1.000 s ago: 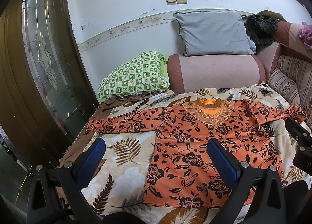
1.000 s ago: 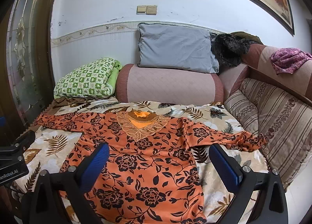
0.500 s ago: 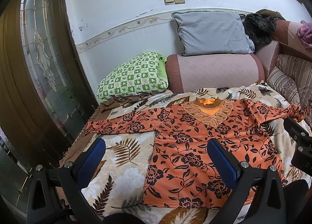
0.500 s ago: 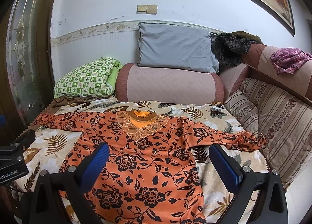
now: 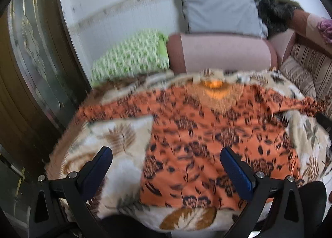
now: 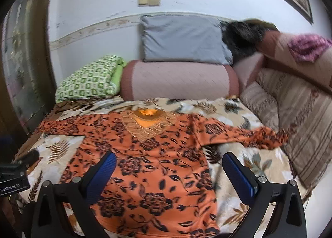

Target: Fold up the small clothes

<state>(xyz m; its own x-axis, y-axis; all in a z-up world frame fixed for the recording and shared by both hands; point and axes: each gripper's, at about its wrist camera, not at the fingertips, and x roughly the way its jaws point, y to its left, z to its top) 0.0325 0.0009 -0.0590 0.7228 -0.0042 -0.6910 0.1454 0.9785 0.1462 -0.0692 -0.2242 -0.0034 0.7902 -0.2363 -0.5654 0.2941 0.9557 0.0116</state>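
- left gripper (image 5: 166, 162): jaws spread wide, nothing between them. Its left finger sits over bare blanket, its right finger over the shirt body.
- right gripper (image 6: 169, 166): jaws also spread wide, holding nothing. Its left finger is over the shirt body, its right finger over blanket past the shirt's right edge.
- orange floral shirt (image 6: 153, 167) lies flat, front up, straight ahead of and below both tools, hem nearest them, lace collar (image 6: 150, 121) at the far end.
- 2 sleeves spread out: 1 runs out left of the left gripper, 1 runs out right beyond the right gripper and ends bunched against the striped cushion (image 6: 298, 121).
- leaf-print blanket (image 5: 116, 146) is under the shirt.
- Far side ahead: pink bolster (image 6: 178, 80), grey pillow (image 6: 182, 38) standing on it, green checked pillow (image 6: 89, 78) just left of the bolster.
- The left wrist view is motion-blurred, so fine detail is unreadable there.
- Whether the fingers touch the fabric: cannot tell.
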